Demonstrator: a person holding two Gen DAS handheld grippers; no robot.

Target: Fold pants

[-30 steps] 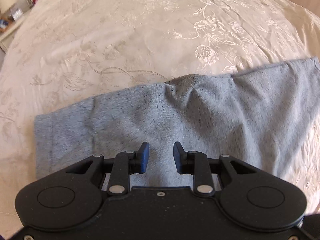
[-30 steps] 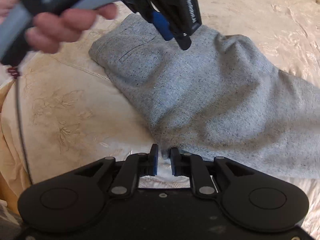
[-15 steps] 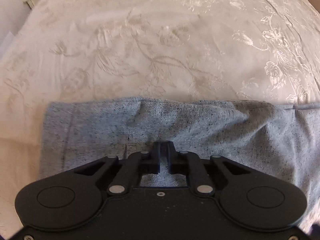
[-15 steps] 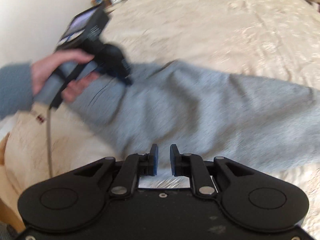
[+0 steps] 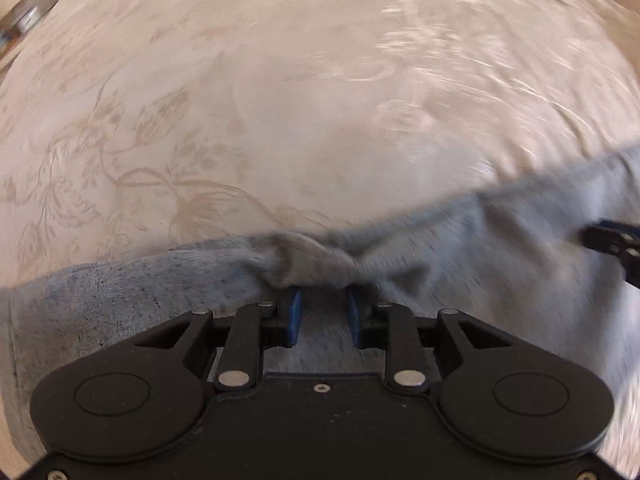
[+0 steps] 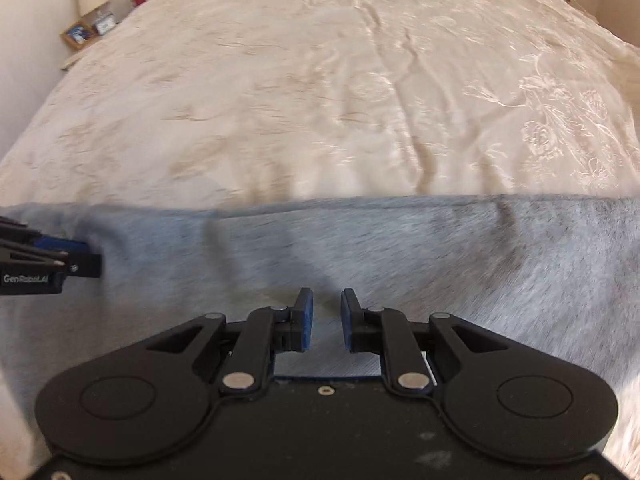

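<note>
Grey sweatpants [image 5: 500, 280] lie flat across the bed, filling the lower half of the right wrist view [image 6: 400, 248]. My left gripper [image 5: 323, 294] points down at their far edge. Its jaws are opening, and a puckered bunch of cloth [image 5: 312, 260] sits at and over the fingertips, with the pads apart. The same gripper shows at the left edge of the right wrist view [image 6: 80, 264]. My right gripper [image 6: 325, 294] hovers over the middle of the pants, jaws opening slightly, nothing between them. It also juts in at the right edge of the left wrist view [image 5: 600, 236].
A cream floral bedspread [image 6: 320, 80] covers the whole bed beyond the pants [image 5: 320, 100]. A nightstand with a lamp and photo frames [image 6: 86, 28] stands at the far left by the wall.
The left jaws shut over the pants half a second ago and now stand apart again, with cloth bunched at their tips. The right gripper swung round over the pants, facing across the bed.
</note>
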